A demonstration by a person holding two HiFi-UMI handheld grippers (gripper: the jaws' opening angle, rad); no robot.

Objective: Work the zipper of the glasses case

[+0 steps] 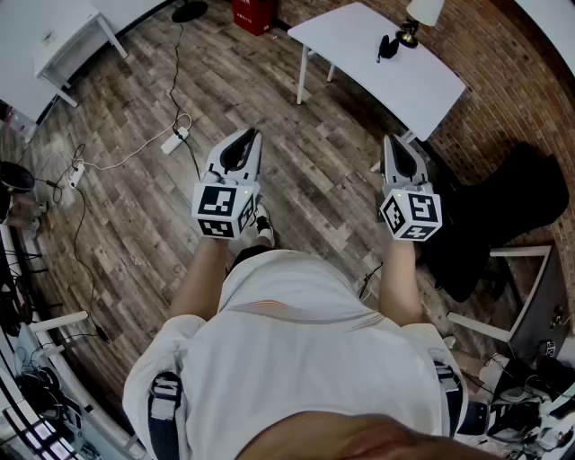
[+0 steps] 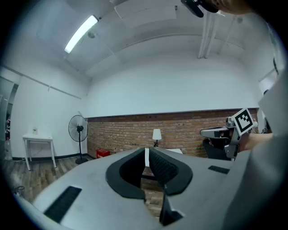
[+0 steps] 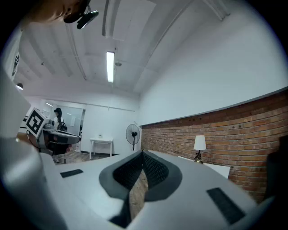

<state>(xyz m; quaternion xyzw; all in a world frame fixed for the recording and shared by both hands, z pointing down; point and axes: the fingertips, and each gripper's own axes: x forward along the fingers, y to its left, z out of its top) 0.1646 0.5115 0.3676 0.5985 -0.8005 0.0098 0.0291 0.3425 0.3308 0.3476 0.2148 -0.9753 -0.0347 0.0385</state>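
Observation:
No glasses case shows in any view. In the head view both grippers are held out at waist height over the wooden floor. My left gripper has its jaws together with nothing between them, and so does my right gripper. Seen from its own camera, the left gripper points at a brick wall, pads meeting at the tip. The right gripper also shows its pads closed and empty. A small dark object lies on the white table; it is too small to identify.
A lamp stands on the white table ahead. A black bulky shape sits on the floor to the right. Cables and a power strip trail at left. A fan and a red box stand by the wall.

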